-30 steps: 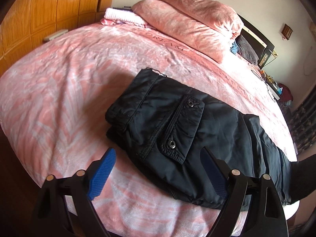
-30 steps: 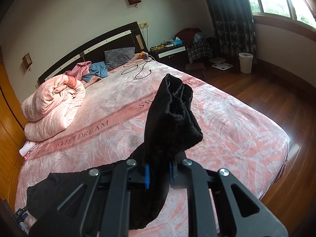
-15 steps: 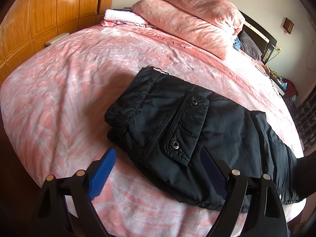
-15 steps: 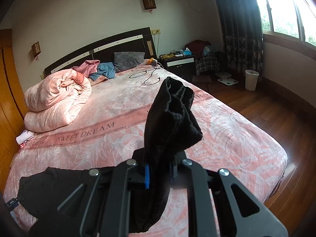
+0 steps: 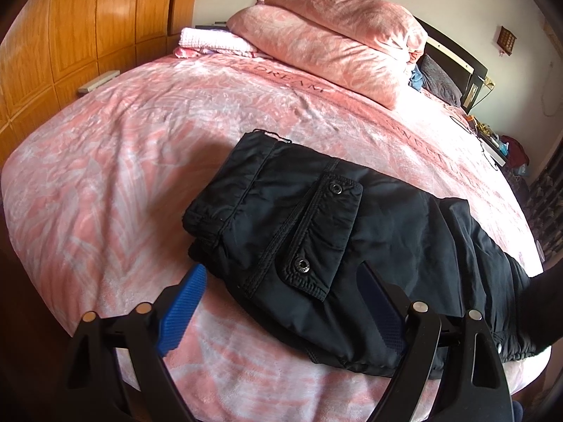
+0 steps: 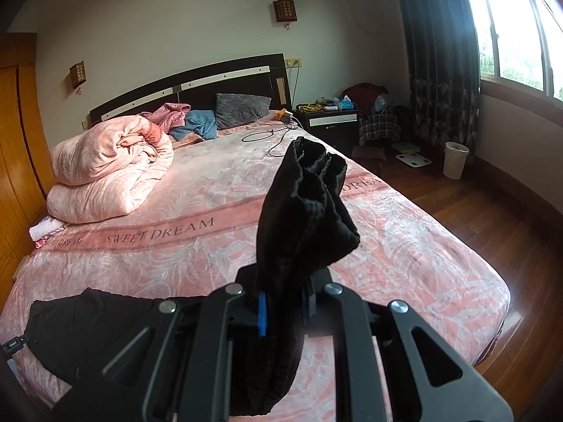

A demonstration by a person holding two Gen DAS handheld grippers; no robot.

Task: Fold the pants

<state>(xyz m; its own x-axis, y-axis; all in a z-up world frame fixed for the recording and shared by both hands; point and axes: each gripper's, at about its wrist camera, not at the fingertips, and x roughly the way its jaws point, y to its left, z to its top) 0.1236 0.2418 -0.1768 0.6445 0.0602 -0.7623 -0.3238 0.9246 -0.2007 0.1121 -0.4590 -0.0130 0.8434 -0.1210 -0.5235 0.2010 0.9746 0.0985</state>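
The left claw (image 5: 281, 302) hangs released, its blue pads (image 5: 181, 311) spread wide over the near edge of the bed (image 5: 105, 183), one pad above bare sheet and the other above black cloth, neither pressing anything. Just beyond them the pants (image 5: 316, 232) lie flat on the pink sheet, waist end toward the wardrobe (image 5: 70, 35), with a flapped pocket (image 5: 323, 235) and its two snaps facing up; the legs run off to the right edge of the view. The right claw (image 6: 281, 307) is clenched on the leg ends of the pants (image 6: 302, 211), which stand up out of the jaws as a bunched black column with the cuffs at the top, lifted clear of the bed; the rest of the garment trails down to the lower left and lies on the sheet. Past the pants a band reading "SWEET DREAM" (image 6: 160, 234) crosses the bed. Farther back a rolled pink duvet (image 6: 105, 172) rests on the wardrobe side, with a small folded pink cloth (image 6: 45, 228) beside it. Near the dark headboard (image 6: 197, 84) lie pink and blue clothes, a grey pillow (image 6: 241, 109) and a loose cable (image 6: 267, 137). Beyond the bed stand a nightstand (image 6: 329, 119), a white bin (image 6: 455, 160) on the wood floor, a dark curtain (image 6: 440, 52) and a window (image 6: 513, 24)
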